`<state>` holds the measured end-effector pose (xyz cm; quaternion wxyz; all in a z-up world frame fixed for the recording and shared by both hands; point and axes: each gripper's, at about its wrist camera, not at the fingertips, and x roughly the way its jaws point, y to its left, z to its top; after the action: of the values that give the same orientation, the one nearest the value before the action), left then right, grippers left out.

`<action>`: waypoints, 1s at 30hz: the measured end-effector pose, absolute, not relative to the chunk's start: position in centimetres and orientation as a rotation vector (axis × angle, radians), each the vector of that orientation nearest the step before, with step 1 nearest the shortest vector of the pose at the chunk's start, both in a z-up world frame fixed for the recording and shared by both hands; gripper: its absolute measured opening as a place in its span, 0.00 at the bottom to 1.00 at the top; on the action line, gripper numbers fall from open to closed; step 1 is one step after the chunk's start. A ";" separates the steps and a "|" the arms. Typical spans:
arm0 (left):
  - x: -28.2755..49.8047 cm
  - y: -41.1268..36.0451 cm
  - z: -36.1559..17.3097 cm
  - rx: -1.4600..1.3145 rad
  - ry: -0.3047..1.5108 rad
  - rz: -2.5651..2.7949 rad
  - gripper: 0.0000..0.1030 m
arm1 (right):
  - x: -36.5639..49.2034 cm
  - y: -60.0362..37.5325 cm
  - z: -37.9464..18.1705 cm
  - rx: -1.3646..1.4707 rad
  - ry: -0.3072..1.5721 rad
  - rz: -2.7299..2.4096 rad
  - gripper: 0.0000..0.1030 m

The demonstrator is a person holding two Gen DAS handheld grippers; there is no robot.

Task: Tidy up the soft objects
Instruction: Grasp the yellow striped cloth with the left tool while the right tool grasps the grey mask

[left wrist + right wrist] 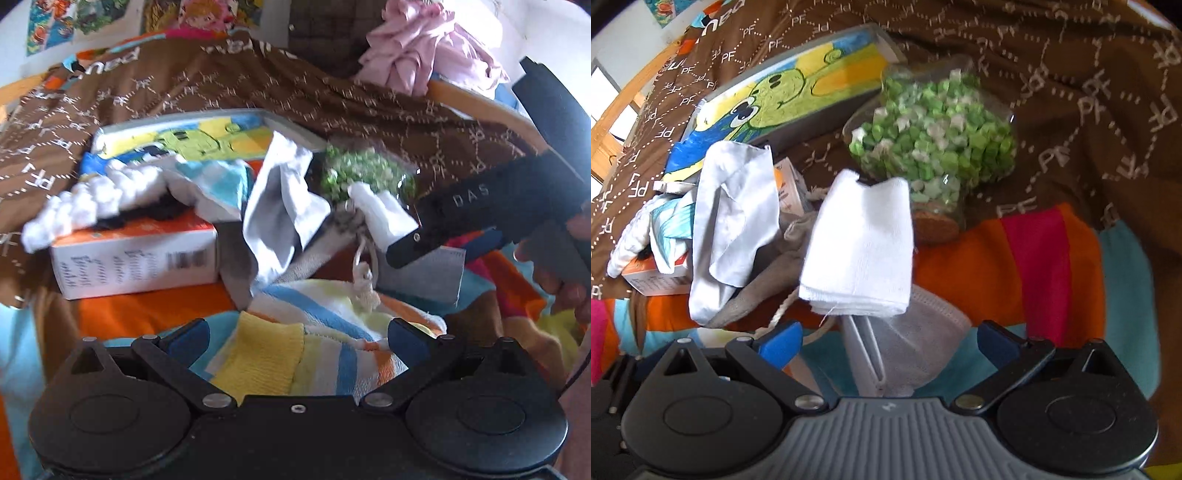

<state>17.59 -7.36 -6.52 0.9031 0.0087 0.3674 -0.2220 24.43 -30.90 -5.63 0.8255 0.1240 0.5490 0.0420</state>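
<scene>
white folded cloth (858, 243) beside star jar (934, 136)

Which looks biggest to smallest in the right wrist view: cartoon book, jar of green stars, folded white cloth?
1. Cartoon book.
2. and 3. Jar of green stars and folded white cloth look alike; the cloth seems nearer the camera, so I won't rank them.

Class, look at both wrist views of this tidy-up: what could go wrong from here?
1. The folded white cloth lies close in front of the jar of green paper stars; reaching for it with the open right gripper might knock the jar.
2. The drawstring trails over the striped cloth and could snag the open left gripper.
</scene>
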 end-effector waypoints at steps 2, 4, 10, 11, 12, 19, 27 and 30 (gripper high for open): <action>17.9 -7.5 -7.0 0.013 0.776 -0.458 0.99 | 24.6 -30.8 -6.1 0.299 1.192 0.124 1.00; 18.3 -7.4 -7.5 -0.001 0.801 -0.456 0.99 | 24.6 -30.6 -6.3 0.328 1.214 0.153 0.99; 18.7 -7.1 -8.2 -0.049 0.848 -0.459 0.99 | 24.6 -31.0 -7.0 0.435 1.263 0.213 0.91; 18.7 -7.1 -8.4 -0.049 0.854 -0.460 0.99 | 24.5 -31.0 -7.1 0.429 1.269 0.209 0.89; 18.8 -7.1 -8.6 -0.045 0.864 -0.462 0.99 | 24.5 -30.9 -7.2 0.424 1.275 0.210 0.86; 18.3 -7.4 -9.5 0.022 0.851 -0.485 0.99 | 23.9 -29.8 -7.2 0.368 1.276 0.241 0.53; 17.8 -7.3 -8.7 0.022 0.829 -0.512 0.80 | 23.1 -30.1 -6.2 0.382 1.215 0.268 0.29; 17.5 -7.2 -8.0 0.014 0.804 -0.521 0.52 | 22.7 -30.2 -5.7 0.382 1.179 0.287 0.26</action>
<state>17.49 -7.18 -8.01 0.8875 0.0065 0.3866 -0.2509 22.69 -30.24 -5.66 0.8045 0.1783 0.5505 0.1338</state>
